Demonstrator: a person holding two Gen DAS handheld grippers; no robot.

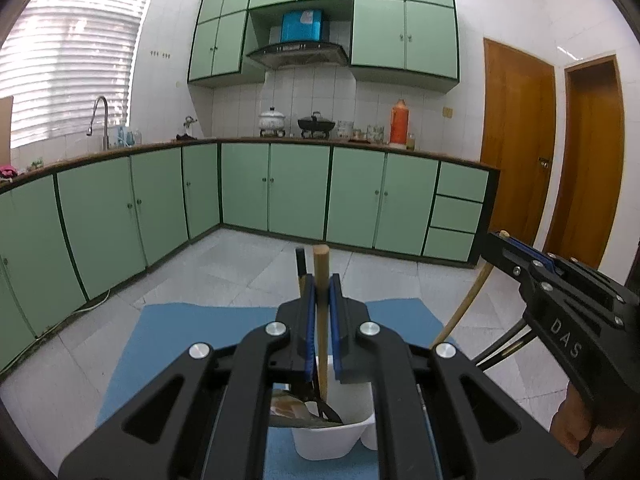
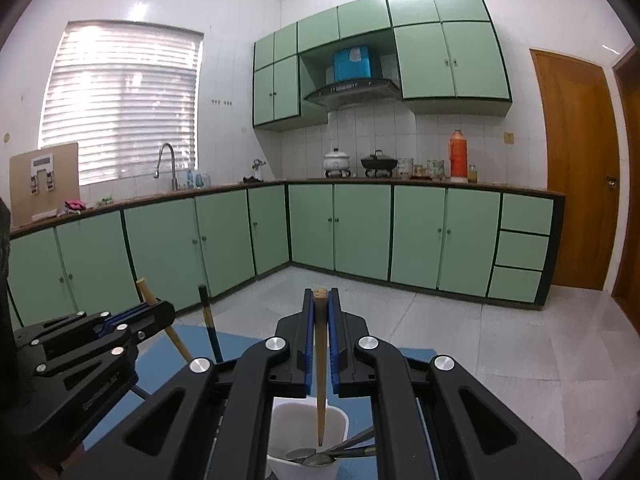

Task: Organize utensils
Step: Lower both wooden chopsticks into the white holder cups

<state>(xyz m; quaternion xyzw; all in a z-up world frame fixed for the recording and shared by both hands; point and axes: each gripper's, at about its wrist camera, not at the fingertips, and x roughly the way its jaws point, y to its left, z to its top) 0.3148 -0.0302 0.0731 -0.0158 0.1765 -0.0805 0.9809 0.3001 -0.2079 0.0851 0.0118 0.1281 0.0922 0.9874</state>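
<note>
Utensils are gathered in a white container (image 1: 332, 438) that stands on a blue mat (image 1: 168, 336) spread over the tiled floor (image 1: 224, 264). Your left hand-held gripper (image 1: 323, 288) is clenched on a wooden handle (image 1: 321, 276) that stands nearly upright, its lower end going down into the container among darker utensil heads. Just behind that handle a dark-tipped stick (image 1: 301, 268) rises from the same container.

Your right hand-held gripper (image 2: 320, 304) is likewise clamped on a second wooden handle (image 2: 320, 360), which points down into the white container (image 2: 306, 424); its tapered lower end hangs just above a metal spoon bowl (image 2: 308, 456) lying at the bottom. Whether the tip touches the spoon, you cannot tell. Thin dark utensil stems (image 2: 352, 446) lean over the container's right rim.

From the right wrist view you see the left hand-held gripper (image 2: 150, 306) at the left, with its wooden handle (image 2: 160, 316) slanting and the dark-tipped stick (image 2: 208, 324) just beside it. From the left wrist view the right hand-held gripper (image 1: 505, 240) enters from the right edge, its wooden handle (image 1: 464, 304) slanting down toward the container.

Green cabinets (image 1: 280, 192) line the far walls.
</note>
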